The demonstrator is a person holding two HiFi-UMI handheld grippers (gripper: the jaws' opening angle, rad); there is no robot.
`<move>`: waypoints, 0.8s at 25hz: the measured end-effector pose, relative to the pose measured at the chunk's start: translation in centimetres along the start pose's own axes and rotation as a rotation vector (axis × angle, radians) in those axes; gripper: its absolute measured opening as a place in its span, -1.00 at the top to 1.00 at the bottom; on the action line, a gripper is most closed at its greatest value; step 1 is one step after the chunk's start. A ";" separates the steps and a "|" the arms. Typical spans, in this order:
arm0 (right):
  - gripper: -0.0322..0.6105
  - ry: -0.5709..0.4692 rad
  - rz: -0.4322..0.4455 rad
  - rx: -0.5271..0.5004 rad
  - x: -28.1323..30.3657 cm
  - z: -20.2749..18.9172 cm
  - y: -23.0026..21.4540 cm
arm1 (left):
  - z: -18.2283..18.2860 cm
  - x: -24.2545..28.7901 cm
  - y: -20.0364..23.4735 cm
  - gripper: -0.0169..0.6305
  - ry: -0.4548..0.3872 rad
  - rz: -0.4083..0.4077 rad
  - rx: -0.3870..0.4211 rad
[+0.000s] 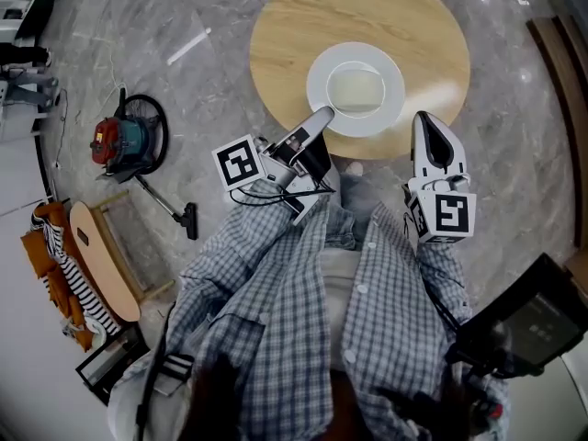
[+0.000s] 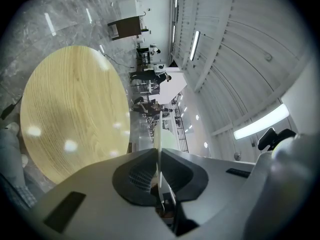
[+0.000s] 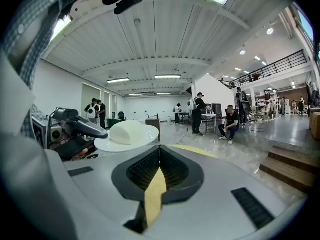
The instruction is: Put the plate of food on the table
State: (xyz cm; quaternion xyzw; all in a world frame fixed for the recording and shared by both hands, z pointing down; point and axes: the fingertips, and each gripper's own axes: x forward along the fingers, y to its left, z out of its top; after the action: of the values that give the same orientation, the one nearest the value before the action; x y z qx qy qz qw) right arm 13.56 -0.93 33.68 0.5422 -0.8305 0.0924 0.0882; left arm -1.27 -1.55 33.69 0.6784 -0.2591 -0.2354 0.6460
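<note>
round wooden desk (image 1: 294, 26), white plate (image 1: 322, 95) held above its near side, left gripper (image 1: 323, 115) clamped on the plate rim, right gripper (image 1: 423, 119) jaws together, empty, just right of plate, pale food mound (image 1: 356, 88) centred on plate

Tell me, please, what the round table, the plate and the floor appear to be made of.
The table looks like pale wood or veneer: visible grain, satin sheen with lamp glints. The plate seems glazed white ceramic, possibly melamine: smooth, uniformly white. The floor looks like polished grey marble or marble-look tile: white veins, reflections.
</note>
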 end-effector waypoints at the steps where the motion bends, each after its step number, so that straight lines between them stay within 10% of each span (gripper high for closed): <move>1: 0.88 0.004 0.005 0.013 0.0 -0.1 0.1 | 0.0 0.0 0.2 0.88 0.003 0.002 -0.002; 20: 0.80 0.127 0.109 0.481 6.4 -2.2 0.4 | 4.9 3.3 4.3 0.88 0.069 0.020 -0.030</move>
State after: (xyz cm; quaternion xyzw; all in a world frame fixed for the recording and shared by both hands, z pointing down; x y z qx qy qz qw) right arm 10.74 -5.84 37.40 0.4951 -0.8053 0.3260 0.0037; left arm -2.18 -7.57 37.81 0.6738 -0.2399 -0.2095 0.6668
